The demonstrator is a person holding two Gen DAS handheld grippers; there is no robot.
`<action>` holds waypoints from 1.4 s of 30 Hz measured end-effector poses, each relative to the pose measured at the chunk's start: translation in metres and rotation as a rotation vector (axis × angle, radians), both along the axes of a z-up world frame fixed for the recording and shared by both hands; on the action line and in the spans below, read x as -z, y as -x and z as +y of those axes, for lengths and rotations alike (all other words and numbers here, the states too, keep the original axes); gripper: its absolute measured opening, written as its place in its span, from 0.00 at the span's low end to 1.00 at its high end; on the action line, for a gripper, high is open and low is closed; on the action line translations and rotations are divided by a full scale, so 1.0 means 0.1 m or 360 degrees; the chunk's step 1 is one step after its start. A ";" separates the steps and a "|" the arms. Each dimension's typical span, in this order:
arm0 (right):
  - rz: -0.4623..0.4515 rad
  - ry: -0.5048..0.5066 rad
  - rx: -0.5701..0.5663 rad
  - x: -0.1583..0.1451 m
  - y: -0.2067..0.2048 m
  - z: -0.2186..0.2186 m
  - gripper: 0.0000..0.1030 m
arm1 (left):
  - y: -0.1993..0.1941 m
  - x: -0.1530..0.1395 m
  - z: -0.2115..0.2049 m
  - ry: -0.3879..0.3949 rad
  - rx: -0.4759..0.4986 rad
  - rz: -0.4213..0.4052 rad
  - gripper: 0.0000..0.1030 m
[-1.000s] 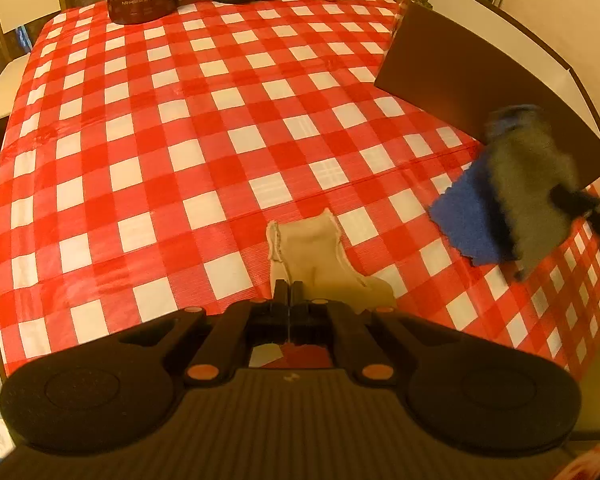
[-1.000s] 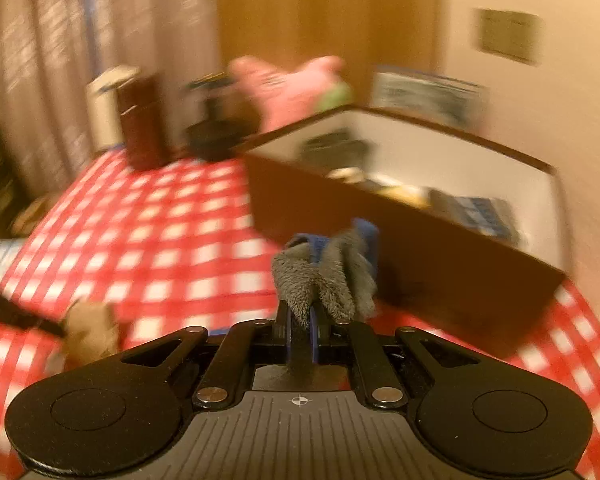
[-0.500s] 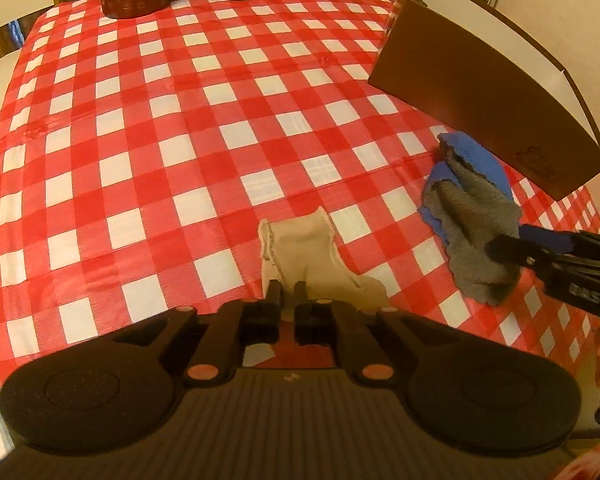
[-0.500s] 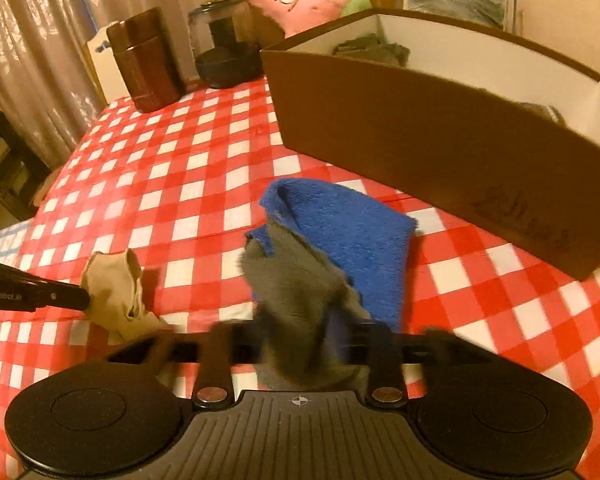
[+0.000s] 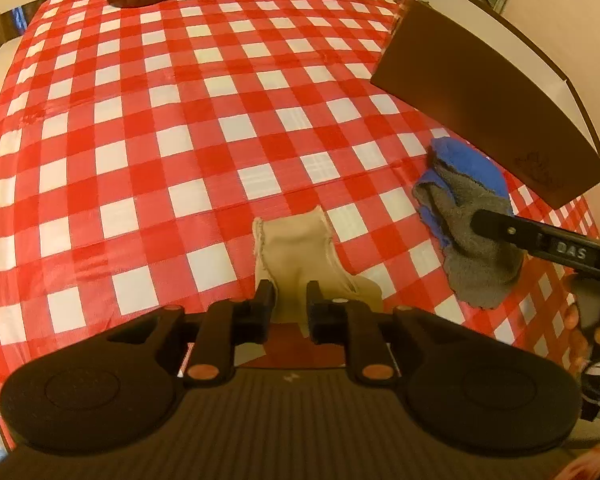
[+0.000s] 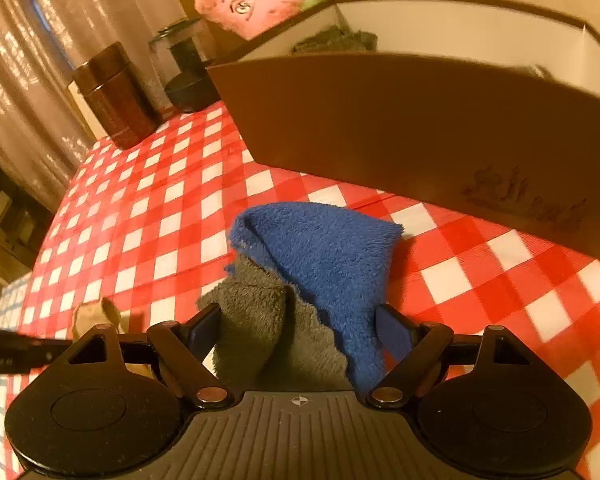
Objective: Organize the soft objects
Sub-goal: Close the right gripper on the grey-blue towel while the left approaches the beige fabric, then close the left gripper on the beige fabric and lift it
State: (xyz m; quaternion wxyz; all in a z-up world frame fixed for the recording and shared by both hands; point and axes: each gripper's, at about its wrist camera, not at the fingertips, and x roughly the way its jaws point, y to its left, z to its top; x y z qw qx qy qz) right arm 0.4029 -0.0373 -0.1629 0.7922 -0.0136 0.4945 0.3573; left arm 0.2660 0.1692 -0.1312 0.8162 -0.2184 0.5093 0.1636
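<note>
Beige fabric scrap [image 5: 300, 256] lies on the checked tablecloth [image 5: 220, 128], directly between the spread jaws of the left gripper [image 5: 291, 300], long axis pointing away. Right gripper [image 6: 296, 332], jaws spread, straddles the fuzzy blue-and-grey cloth [image 6: 316, 264] near the brown box [image 6: 420, 136].

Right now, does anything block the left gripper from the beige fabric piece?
Nothing visible: the left gripper is open with the beige fabric piece directly between its fingers on the checkered tablecloth.
</note>
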 end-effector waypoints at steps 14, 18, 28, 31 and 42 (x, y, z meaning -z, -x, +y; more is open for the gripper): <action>-0.0123 0.0126 -0.0185 -0.07 0.19 -0.01 0.26 | -0.06 0.03 -0.01 0.0022 0.0012 0.0021 0.26; -0.0107 0.0161 -0.0196 -0.17 0.34 -0.13 0.26 | -0.09 0.04 -0.04 0.0051 0.0024 0.0022 0.31; -0.0009 0.0211 -0.0058 -0.14 0.31 -0.29 0.33 | -0.29 0.12 -0.39 0.0002 0.0237 0.0055 0.50; -0.0006 0.0221 -0.0048 -0.11 0.32 -0.28 0.41 | -0.35 0.14 -0.49 -0.0023 0.0275 0.0067 0.55; 0.0059 0.0217 0.0029 -0.03 0.30 -0.35 0.62 | -0.51 0.27 -0.71 -0.0208 0.0411 0.0110 0.67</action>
